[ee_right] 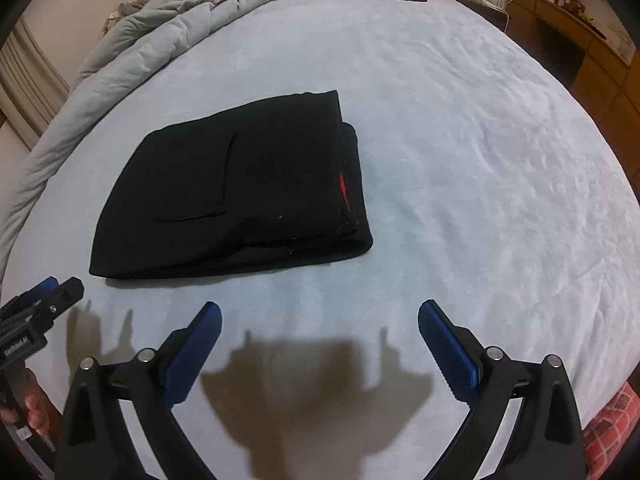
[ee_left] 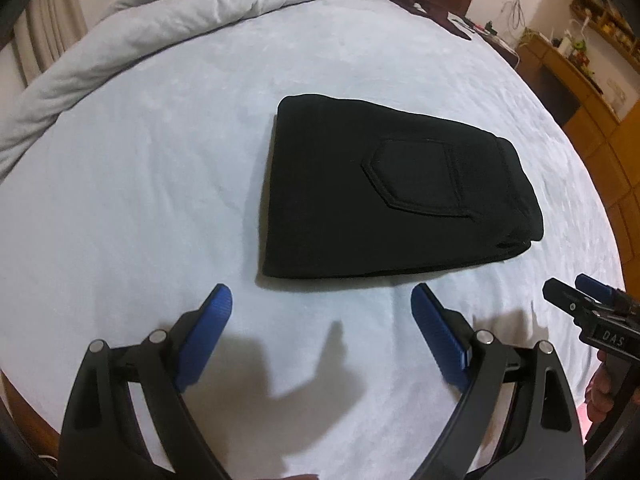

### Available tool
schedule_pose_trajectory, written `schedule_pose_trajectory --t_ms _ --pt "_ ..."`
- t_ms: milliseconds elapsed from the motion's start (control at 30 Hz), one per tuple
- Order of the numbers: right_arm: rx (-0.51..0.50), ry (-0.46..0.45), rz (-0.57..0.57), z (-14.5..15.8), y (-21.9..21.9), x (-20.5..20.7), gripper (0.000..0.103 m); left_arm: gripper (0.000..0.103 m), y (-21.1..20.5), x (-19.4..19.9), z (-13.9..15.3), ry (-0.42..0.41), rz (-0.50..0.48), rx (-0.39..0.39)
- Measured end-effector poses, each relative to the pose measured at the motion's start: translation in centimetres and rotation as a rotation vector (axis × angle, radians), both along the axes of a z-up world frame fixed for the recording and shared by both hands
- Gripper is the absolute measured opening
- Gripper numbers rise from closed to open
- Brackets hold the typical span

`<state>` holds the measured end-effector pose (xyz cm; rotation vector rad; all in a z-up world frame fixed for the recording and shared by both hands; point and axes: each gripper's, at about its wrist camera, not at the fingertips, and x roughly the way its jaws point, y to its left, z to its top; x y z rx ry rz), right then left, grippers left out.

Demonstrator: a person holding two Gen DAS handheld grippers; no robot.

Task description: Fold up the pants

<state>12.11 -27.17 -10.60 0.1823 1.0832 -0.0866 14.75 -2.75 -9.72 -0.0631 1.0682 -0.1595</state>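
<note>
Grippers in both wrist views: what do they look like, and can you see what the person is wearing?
Both match: the left gripper and right gripper have black angular linkage arms with round silver pivot pins, and blue ribbed pads inside each finger. Each body, seen from the other camera, carries white lettering, too blurred to read reliably. Red plaid fabric shows at the right view's lower edge.

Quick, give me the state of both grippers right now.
Left gripper: open, holding nothing, short of the folded black pants.
Right gripper: open, holding nothing, also clear of the pants.
</note>
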Motion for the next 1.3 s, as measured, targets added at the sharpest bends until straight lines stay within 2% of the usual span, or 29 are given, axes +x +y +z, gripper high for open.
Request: schedule_pose_trajectory --t_ms 400,1300 --pt "-0.026 0.005 0.001 -0.1 1.4 -0.2 0.099 0.09 0.8 -0.5 0.1 0.003 0.022 0.04" --pt "-0.049 0.022 0.008 -0.6 2.1 -0.2 0.099 0.09 0.9 -1.4 0.3 0.0 0.017 0.046"
